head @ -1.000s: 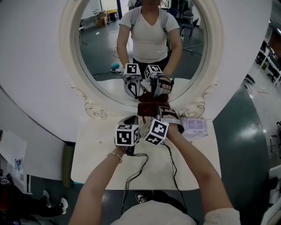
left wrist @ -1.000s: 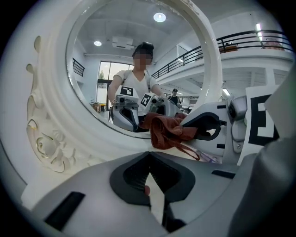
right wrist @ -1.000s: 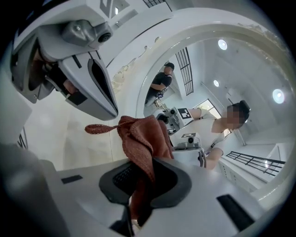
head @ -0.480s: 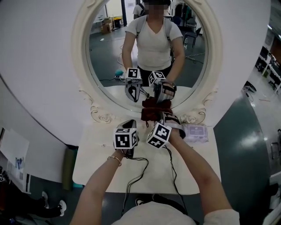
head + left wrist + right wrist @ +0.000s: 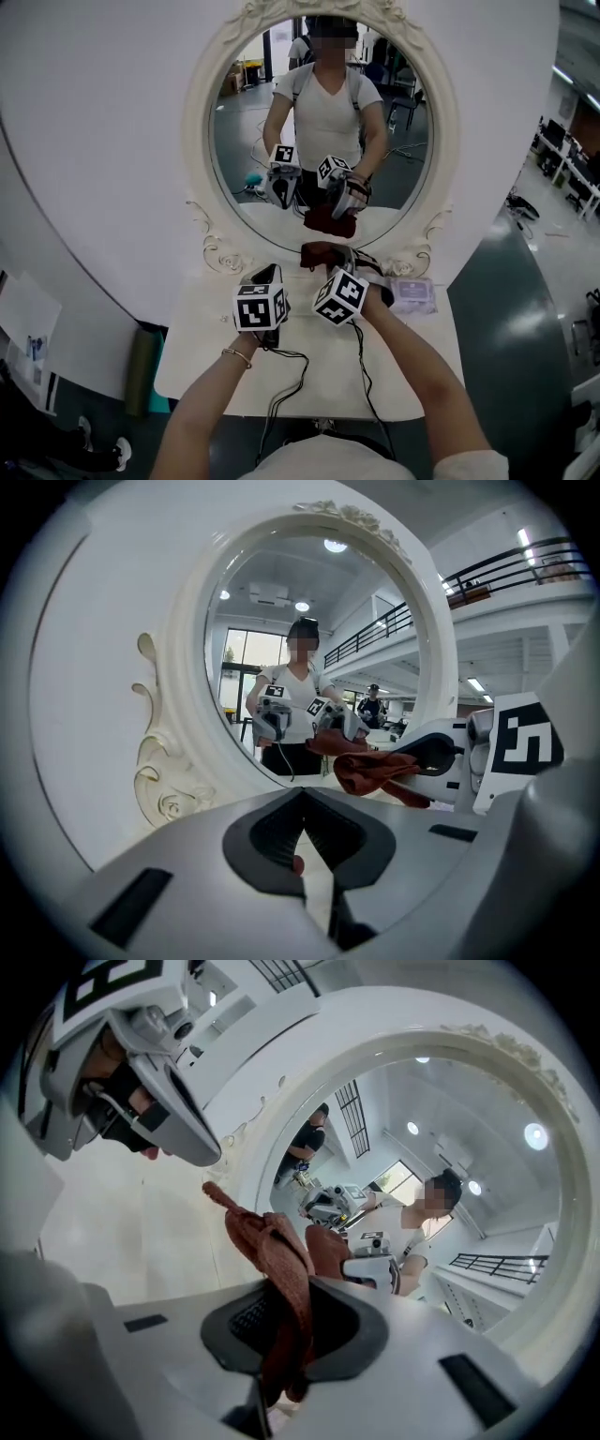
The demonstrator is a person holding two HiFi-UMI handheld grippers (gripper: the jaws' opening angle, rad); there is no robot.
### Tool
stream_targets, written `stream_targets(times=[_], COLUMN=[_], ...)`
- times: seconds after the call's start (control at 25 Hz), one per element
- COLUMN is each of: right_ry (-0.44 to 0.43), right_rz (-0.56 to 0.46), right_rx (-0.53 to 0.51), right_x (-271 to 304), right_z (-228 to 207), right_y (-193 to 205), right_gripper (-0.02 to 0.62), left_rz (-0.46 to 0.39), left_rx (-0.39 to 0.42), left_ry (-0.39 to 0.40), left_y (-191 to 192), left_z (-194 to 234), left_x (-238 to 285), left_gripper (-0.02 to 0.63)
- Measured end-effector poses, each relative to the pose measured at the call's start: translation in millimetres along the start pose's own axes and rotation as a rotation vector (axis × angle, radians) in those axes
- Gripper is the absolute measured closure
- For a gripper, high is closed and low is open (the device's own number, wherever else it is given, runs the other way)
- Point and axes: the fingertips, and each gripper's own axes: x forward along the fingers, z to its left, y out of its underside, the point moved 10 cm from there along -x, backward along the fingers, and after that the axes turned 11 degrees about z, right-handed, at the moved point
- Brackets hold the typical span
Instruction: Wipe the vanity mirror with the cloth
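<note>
At the rear edge of the table [image 5: 187, 370], just in front of the lower rim of the vanity mirror [image 5: 246, 131], a rust-red cloth [image 5: 281, 1269] hangs bunched in the right gripper [image 5: 328, 257]. That gripper's jaws are clamped on the fabric. A crumpled fold stands up out of them toward the glass, and a loose tail pokes out to one side. Whether the cloth touches the ornate cream frame [image 5: 202, 141] cannot be told, but it sits very close to it. The glass reflects the cloth, both grippers and the person holding them.

The left gripper [image 5: 302, 799] is just beside the right one, on its left and a little nearer the front edge of the table. Its jaws are pressed together at the tips with nothing gripped between them, and it points at the lower left curve of the frame.

A pale packet of wipes [image 5: 412, 294] lies flat near the rear right corner of the table, close to the right forearm. Black cables [image 5: 281, 375] trail from the grippers across the white top toward its front edge.
</note>
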Motion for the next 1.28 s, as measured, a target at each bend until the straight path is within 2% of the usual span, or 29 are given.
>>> stream_targets(times=[0.2, 0.4, 0.52, 0.64, 0.8, 0.88, 1.04, 1.28], right_ry=[-0.032, -0.129, -0.197, -0.189, -0.044, -0.018, -0.070, -0.135], right_rz=[-0.068, -0.135, -0.151, -0.177, -0.193, -0.203, -0.253, -0.292], right_rx=[0.175, 0.459, 0.636, 0.770, 0.862, 0.907, 0.975, 1.006], right_x=[-38, -80, -100, -120, -139, -145, -157, -168], right_z=[0, 9, 20, 31, 40, 43, 49, 46], right_y=[-2, 10, 25, 43, 67, 76, 83, 104], right_gripper=[0.534, 0.534, 0.534, 0.534, 0.534, 0.534, 0.534, 0.534], left_rz=[-0.045, -0.116, -0.167, -0.221, -0.259, -0.266, -0.240, -0.180], left_rx=[-0.036, 0.001, 0.011, 0.021, 0.021, -0.001, -0.062, -0.168], left_ry=[0.020, 0.008, 0.029, 0.041, 0.047, 0.051, 0.044, 0.029], left_y=[0, 11, 20, 29, 46, 54, 71, 91], left_z=[-6, -15, -21, -28, -38, -44, -52, -69], left_x=[-33, -67, -87, -106, -125, -130, -127, -115], left_gripper=[0.600, 0.600, 0.600, 0.600, 0.600, 0.600, 0.600, 0.600])
